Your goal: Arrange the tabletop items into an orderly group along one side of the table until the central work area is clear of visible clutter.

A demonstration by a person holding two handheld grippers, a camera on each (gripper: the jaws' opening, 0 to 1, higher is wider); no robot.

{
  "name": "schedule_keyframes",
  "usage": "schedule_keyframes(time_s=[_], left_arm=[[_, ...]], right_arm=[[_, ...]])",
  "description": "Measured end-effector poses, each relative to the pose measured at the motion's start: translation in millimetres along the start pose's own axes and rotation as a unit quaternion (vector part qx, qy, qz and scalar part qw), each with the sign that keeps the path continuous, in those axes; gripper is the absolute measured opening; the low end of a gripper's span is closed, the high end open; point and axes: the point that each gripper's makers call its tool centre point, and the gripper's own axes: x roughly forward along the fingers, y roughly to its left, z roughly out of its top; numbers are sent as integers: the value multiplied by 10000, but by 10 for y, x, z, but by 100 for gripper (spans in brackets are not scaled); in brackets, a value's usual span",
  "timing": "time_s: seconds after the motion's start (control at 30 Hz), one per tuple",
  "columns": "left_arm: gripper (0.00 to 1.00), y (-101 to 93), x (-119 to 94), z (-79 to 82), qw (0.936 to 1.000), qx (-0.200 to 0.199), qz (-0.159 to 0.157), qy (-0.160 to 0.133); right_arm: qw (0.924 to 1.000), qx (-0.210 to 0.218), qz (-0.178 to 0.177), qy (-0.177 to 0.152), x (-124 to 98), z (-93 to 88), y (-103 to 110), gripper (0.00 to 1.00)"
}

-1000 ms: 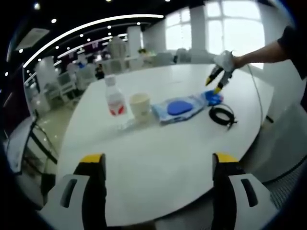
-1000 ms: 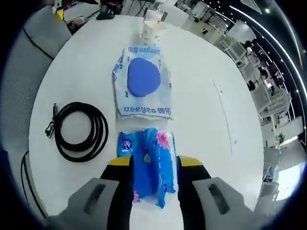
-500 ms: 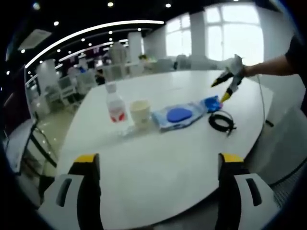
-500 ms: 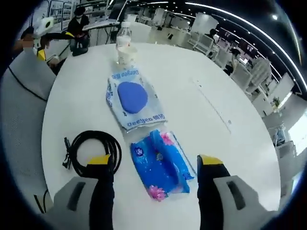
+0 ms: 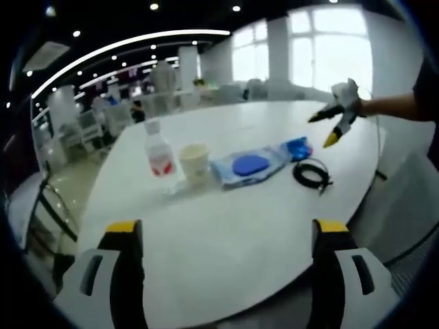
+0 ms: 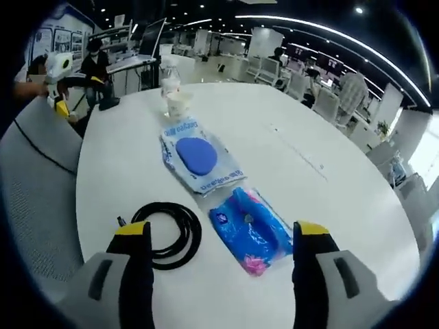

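On the white round table [image 5: 226, 226] lie a small water bottle [image 5: 158, 154], a paper cup [image 5: 194, 159], a pale blue wipes pack with a dark blue lid [image 5: 248, 165], a bright blue tissue packet [image 5: 298, 147] and a coiled black cable [image 5: 311, 173], set in a row. My left gripper [image 5: 226, 236] is open near the table's edge, far from them. My right gripper [image 6: 223, 240] is open just behind the tissue packet [image 6: 252, 229] and the cable [image 6: 168, 233], holding nothing. It also appears in the left gripper view as the right gripper [image 5: 333, 125], above the cable. The wipes pack [image 6: 199, 160], cup [image 6: 178, 105] and bottle [image 6: 169, 81] lie beyond.
A grey seat [image 6: 38, 185] runs along the table's left side in the right gripper view. Office desks, chairs and people fill the background. A person's sleeve [image 5: 426, 75] enters the left gripper view from the right. The left gripper [image 6: 60, 75] shows far off at the left.
My right gripper opened, let go of the blue tissue packet and pulled back and up from it. The packet now lies on the table. The left gripper stayed roughly in place.
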Motion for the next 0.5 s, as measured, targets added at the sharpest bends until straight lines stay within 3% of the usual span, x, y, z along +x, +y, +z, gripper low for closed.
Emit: schedule_keyframes(time_s=[0.5], left_arm=[[100,-52,13,-18,9999,71,-140,48]], right_arm=[[9991,-147,396,-46,72,-151,529,79]])
